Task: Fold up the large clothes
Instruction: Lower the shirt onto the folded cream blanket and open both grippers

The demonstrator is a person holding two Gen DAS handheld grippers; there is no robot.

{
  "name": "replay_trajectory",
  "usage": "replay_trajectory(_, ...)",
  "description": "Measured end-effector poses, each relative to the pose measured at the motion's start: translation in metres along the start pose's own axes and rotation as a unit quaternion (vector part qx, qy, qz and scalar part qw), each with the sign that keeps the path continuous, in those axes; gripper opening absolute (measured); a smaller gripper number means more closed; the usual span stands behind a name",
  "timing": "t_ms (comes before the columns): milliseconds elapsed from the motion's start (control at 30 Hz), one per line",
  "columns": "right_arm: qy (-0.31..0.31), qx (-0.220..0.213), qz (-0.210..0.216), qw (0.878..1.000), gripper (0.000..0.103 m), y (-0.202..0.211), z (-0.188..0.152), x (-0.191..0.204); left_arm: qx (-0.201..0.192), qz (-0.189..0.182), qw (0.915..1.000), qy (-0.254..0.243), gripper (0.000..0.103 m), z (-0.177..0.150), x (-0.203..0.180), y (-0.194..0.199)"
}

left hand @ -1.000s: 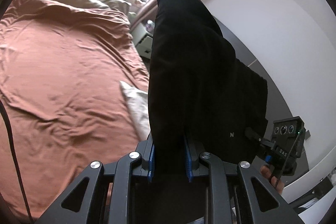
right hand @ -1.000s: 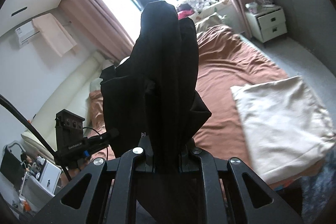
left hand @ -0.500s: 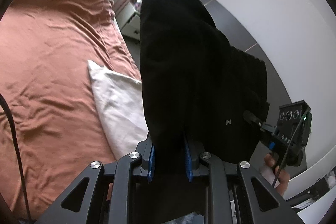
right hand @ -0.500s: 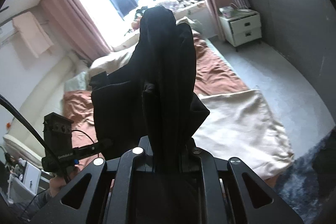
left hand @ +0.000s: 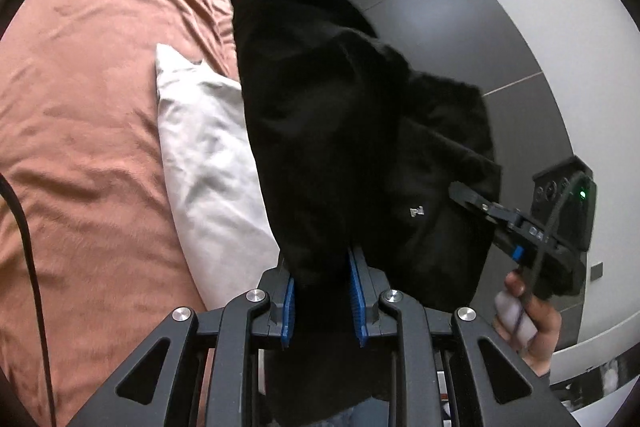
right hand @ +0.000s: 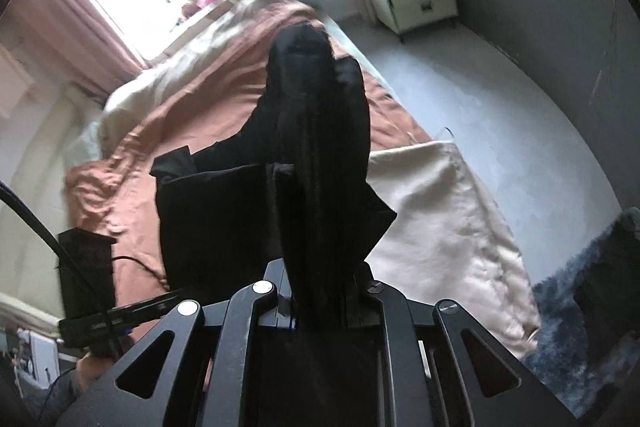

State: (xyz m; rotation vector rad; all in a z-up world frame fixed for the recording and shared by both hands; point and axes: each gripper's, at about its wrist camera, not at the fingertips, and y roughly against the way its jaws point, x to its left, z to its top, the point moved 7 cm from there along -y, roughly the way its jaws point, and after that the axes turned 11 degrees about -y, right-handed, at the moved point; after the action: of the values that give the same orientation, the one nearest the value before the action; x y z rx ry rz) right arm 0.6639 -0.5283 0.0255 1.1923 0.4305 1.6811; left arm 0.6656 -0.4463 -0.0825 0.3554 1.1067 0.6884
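Black garment [left hand: 340,131] hangs pinched in our left hand-held gripper [left hand: 322,291] and right hand-held gripper [right hand: 320,291], above the bed [left hand: 88,107].

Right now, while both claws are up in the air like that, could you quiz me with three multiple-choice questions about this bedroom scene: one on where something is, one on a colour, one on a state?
1. Where does the pale pillow lie?
A. on the nightstand
B. on the brown bedspread, at the bed's edge
C. on the window sill

2. What colour is the garment being held?
A. black
B. red
C. white

3. How is the left claw?
A. open, holding nothing
B. lying on the bed
C. shut on the garment

Answers:
1 B: the pillow rests on the bedspread beside the grey floor.
2 A: the cloth is black in both views.
3 C: cloth is pinched between its blue pads; the right claw grips it too.
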Motion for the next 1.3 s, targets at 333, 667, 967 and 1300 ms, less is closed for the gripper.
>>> replay_trajectory(333,-0.071,-0.013,-0.122,0.99,0.048,-0.058,0.038,0.008,0.041,0.023,0.9975,0.053,0.026,0.001,0.063,-0.049)
replay_trajectory(667,-0.17,-0.077,-0.109,0.976,0.049,0.044,-0.058,-0.009,0.075,0.078,0.9933,-0.041,0.041,0.026,0.057,-0.039)
replay_trajectory(967,-0.3,-0.11,-0.017,0.947,0.057,0.07,-0.17,-0.063,0.11,0.099,0.9847,-0.093,0.043,0.033,0.048,-0.044)
replay_trajectory(1300,-0.355,-0.125,0.076,0.923,0.055,0.046,-0.188,-0.105,0.136,0.096,0.9797,-0.111,0.051,0.021,0.06,-0.058)
